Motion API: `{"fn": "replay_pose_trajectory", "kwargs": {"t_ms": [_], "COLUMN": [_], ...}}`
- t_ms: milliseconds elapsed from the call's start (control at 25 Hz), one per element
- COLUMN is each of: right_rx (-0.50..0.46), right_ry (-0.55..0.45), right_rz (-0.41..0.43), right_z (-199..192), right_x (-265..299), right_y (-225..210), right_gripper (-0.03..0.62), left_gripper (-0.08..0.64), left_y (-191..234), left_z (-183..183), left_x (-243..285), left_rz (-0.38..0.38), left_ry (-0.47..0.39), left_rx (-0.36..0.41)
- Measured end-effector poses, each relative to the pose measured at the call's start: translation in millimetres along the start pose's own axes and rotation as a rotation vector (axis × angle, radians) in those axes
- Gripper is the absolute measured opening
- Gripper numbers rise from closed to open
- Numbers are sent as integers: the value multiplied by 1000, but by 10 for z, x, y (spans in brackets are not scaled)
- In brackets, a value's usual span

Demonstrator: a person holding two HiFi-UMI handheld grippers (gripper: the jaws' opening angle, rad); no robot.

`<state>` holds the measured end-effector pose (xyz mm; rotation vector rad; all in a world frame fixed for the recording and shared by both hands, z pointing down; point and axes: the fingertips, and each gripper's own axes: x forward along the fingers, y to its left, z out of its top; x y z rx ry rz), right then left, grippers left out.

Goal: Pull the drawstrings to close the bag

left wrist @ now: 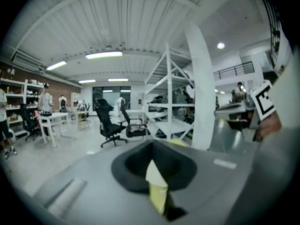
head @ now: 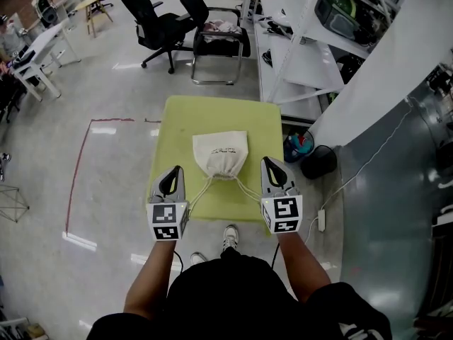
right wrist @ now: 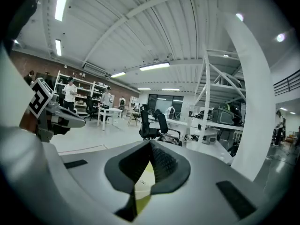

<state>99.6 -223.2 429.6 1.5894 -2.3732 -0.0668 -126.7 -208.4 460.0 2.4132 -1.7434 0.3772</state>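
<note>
A cream drawstring bag (head: 221, 154) lies on the yellow-green table (head: 177, 122), its neck bunched tight toward me. Two white drawstrings (head: 201, 190) run from the neck in a V toward the table's front edge; their ends vanish behind the grippers. My left gripper (head: 176, 168) hangs left of the neck, above the table, jaws shut. My right gripper (head: 268, 161) hangs to the right of it, also shut. In the left gripper view the jaws (left wrist: 152, 148) meet with no string seen between them. The right gripper view shows the same (right wrist: 150, 146).
Black office chairs (head: 157, 21) and a dark chair (head: 219, 40) stand beyond the table. White shelving (head: 304, 55) runs along the right. A black bin (head: 318, 161) and a power strip (head: 321, 220) sit on the floor at right. Red tape (head: 78, 176) marks the floor left.
</note>
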Motion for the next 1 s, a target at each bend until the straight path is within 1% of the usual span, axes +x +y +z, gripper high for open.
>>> {"fn": "replay_pose_trajectory", "kwargs": {"t_ms": [320,480,760,1000], "right_rx": [20,43,21,23], "right_ry": [-24,-29,-30,-27], "right_rz": [14,38,53,50], "right_z": [102,132,130,116], "right_x": [2,3,17,37], "right_y": [107,170,263,259], "right_gripper": [8,6,6,8], "left_gripper": [7,8,8,8], "left_y": [-151,-189,-261,-272], "left_z": [79,121,77,80], "left_x": [-11,-37,-44,-11], "left_rz": [-40,-39,-48,-52], "left_ry": [-10,-17,-3,4], "left_rx": [3,8,18,24]}}
